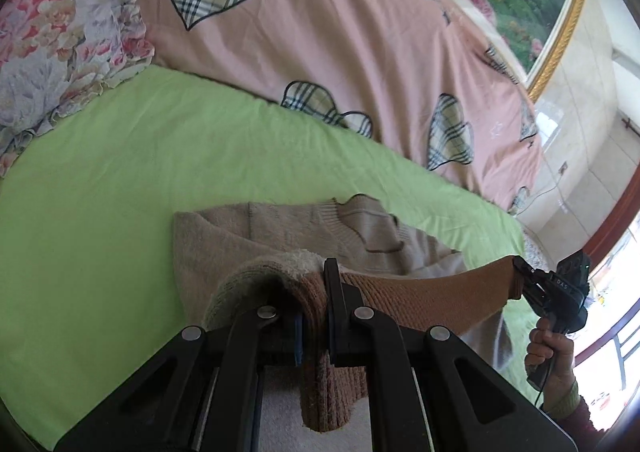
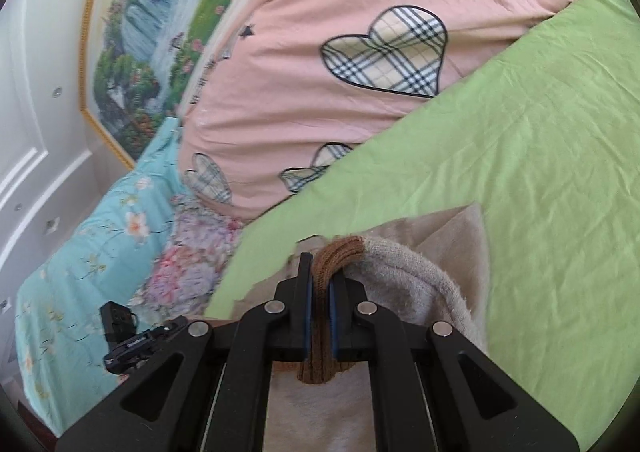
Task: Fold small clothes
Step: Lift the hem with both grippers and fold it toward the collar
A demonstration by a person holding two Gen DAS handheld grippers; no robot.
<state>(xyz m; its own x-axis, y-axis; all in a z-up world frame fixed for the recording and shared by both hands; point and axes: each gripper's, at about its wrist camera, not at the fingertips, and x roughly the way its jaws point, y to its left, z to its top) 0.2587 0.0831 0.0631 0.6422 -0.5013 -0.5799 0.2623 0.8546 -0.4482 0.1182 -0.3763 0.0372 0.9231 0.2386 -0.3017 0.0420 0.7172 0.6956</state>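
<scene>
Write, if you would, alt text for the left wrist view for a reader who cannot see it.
The left gripper is clamped on the brown ribbed hem of a beige sweater, stretched taut across to the right gripper, above a green bedsheet. Behind lie a pink quilt with plaid hearts and a floral pillow.

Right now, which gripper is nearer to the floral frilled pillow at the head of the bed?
Left. The left gripper, shut on the brown ribbed hem, is on the side of the floral frilled pillow. The right gripper holds the hem's other end, farther from the pillow.
</scene>
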